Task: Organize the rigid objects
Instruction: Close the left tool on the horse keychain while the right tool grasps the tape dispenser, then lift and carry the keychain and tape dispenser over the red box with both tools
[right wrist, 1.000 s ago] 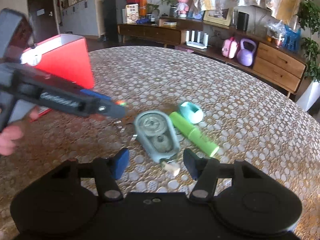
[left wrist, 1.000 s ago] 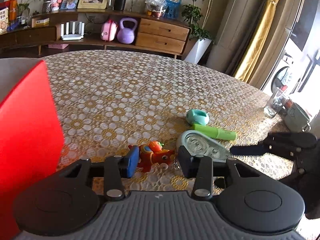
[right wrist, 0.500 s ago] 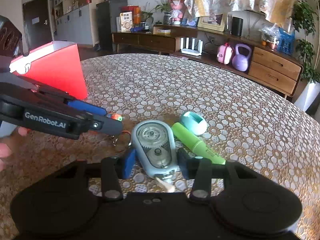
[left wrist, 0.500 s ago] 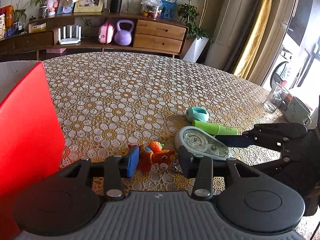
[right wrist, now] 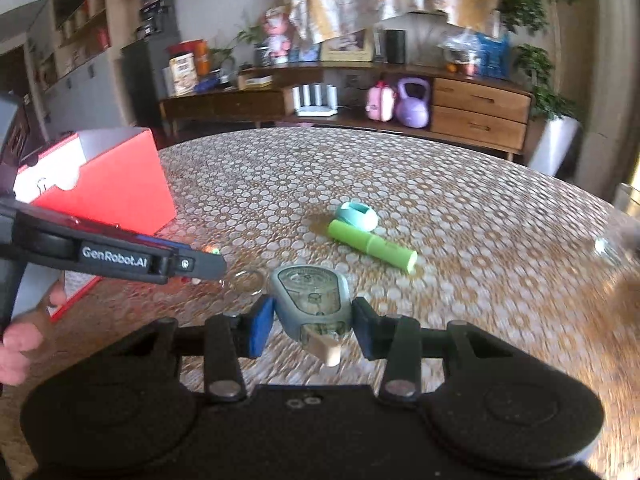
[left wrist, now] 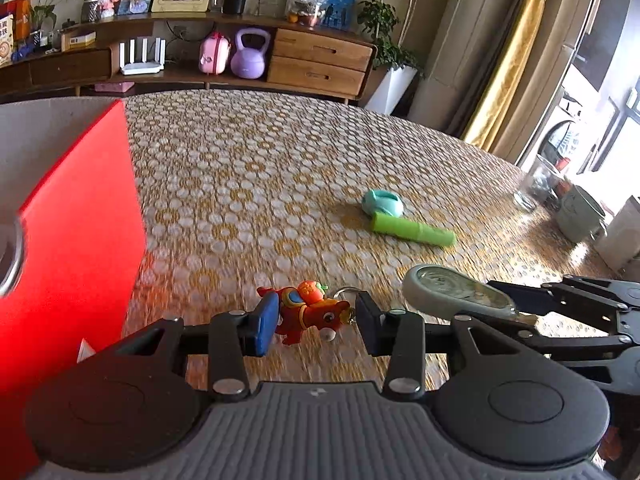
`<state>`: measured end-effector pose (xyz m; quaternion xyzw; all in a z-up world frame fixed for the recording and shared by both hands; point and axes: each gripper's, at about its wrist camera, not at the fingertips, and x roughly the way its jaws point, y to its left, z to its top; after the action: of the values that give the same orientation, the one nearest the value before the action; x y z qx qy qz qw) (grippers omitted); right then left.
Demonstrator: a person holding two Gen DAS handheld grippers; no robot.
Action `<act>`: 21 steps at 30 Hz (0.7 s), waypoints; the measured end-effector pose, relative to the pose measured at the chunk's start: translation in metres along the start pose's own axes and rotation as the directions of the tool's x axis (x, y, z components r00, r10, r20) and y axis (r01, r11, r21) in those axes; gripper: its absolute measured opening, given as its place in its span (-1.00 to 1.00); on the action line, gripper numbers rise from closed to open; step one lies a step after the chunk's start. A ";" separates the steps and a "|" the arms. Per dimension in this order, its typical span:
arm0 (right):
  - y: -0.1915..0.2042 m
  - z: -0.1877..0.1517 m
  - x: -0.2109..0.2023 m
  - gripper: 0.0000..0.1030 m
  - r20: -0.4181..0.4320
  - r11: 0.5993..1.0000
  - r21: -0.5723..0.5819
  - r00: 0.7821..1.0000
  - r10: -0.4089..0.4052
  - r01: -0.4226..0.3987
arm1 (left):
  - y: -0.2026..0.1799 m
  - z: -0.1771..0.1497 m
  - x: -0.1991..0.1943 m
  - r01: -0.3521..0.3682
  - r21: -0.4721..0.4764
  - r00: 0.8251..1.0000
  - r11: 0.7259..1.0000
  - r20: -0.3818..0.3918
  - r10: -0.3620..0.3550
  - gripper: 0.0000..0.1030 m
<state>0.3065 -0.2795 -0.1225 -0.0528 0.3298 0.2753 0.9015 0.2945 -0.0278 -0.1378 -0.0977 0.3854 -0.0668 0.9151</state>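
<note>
Red box (right wrist: pixel 120 184) open-topped, contents hidden; left gripper (left wrist: pixel 316 324) clamped on toy keychain (left wrist: pixel 308 312), right gripper (right wrist: pixel 312 326) on correction tape (right wrist: pixel 312 300).

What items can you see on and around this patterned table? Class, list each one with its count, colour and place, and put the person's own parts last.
Toy horse keychain: one, red and orange, gripped in the left gripper.
Teardrop-shaped correction tape dispenser: one, grey-blue, gripped in the right gripper.
Cylindrical highlighter pen: one, green, lying mid-table.
Small rounded holder: one, teal, touching the highlighter's far end.
Open cardboard box: one, red, at the table's left side.
Flower-patterned tablecloth: one, gold and white, covering the table.
Kettlebell: one, purple, on the sideboard's lower shelf.
Drinking glass: one, clear, at the far right edge.
Left gripper: black, shut on the horse.
Right gripper: black, jaws just closed on the dispenser.
Hand: one, holding the left gripper.
</note>
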 end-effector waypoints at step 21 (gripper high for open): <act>0.116 0.020 -0.108 -0.19 0.032 0.996 -0.049 0.997 -0.070 0.071 | -0.006 -0.015 -0.137 0.020 0.080 0.999 0.997 0.034 -0.022 -0.20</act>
<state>0.1877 -0.2261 -0.0294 -0.0827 0.3073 0.2522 0.9138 0.1885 -0.0088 -0.0518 -0.0665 0.3655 -0.0899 0.9241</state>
